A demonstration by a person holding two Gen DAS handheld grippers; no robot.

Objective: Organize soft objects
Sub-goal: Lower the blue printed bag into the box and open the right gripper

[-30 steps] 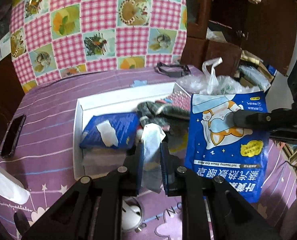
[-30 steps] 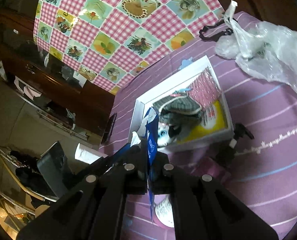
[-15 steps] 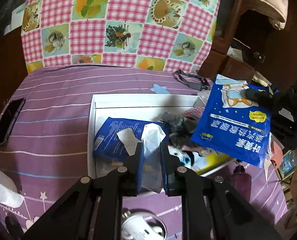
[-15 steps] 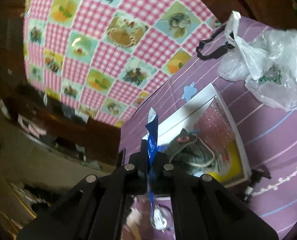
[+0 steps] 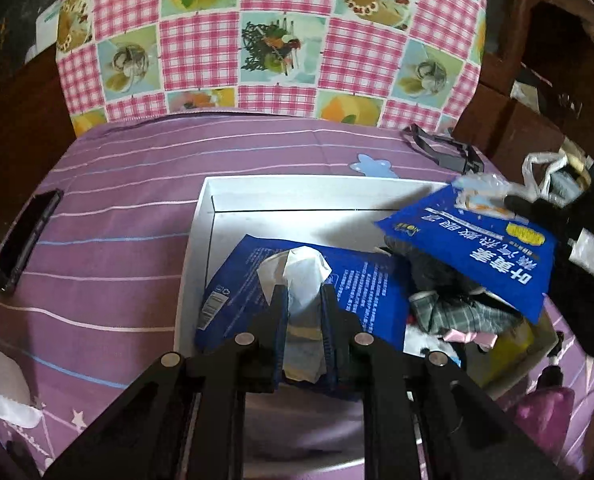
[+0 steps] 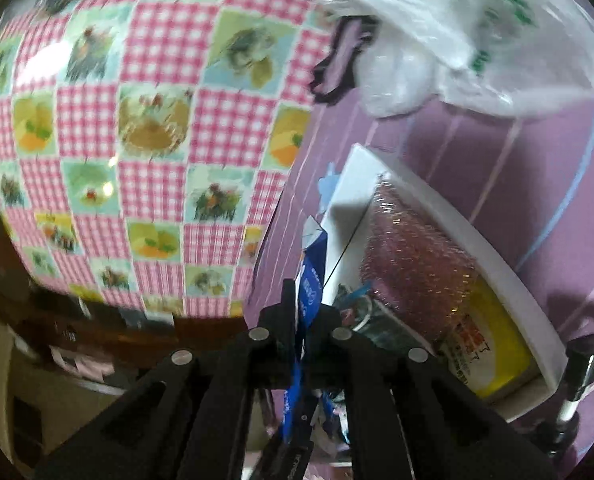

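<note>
My left gripper (image 5: 301,294) is shut on a white tissue pack (image 5: 303,276) and holds it over the near left part of the white box (image 5: 257,194). A blue pouch (image 5: 361,280) lies in the box under it. My right gripper (image 6: 304,308) is shut on a blue eye-mask pouch (image 6: 309,292), seen edge-on. In the left wrist view that pouch (image 5: 481,248) hangs over the box's right side above grey plaid cloth (image 5: 457,304). A pink glittery item (image 6: 417,264) and a yellow pack (image 6: 493,352) lie in the box.
The box sits on a purple striped cloth (image 5: 117,240). A black phone (image 5: 23,240) lies at the left, a black strap (image 5: 441,150) and a white plastic bag (image 6: 457,40) behind the box. A pink checked cover (image 5: 257,32) stands at the back.
The left gripper has moved forward over the box with the tissue pack. The right gripper has carried the blue eye-mask pouch back and down toward the box's right side.
</note>
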